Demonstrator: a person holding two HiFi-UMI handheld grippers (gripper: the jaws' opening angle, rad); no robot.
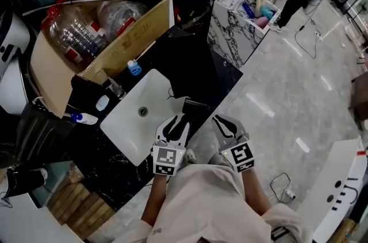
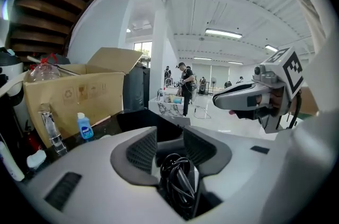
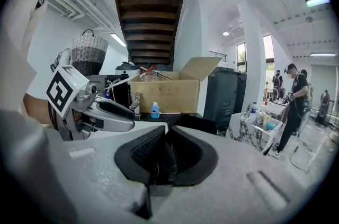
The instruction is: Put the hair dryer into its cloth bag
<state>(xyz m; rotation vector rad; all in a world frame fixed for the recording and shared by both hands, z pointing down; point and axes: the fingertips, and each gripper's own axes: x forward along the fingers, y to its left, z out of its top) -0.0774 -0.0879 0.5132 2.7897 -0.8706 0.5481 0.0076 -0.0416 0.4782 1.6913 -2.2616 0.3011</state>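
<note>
1. Upper left of the head view: a cardboard box (image 1: 144, 23) holds clear plastic bottles (image 1: 72, 32).
2. Centre: a white sink (image 1: 129, 127) is set in a black counter (image 1: 109, 162).
3. Right of the sink's far corner lies the black cloth bag (image 1: 192, 78), with the hair dryer (image 1: 194, 105) just below it.
4. Lower centre: the left gripper (image 1: 177, 120) has its fingers spread and empty; the right gripper (image 1: 218, 119) has its fingers nearly pressed together, also empty.

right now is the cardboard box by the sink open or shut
Open: the cardboard box has its flaps standing up, and plastic bottles show inside.
</note>
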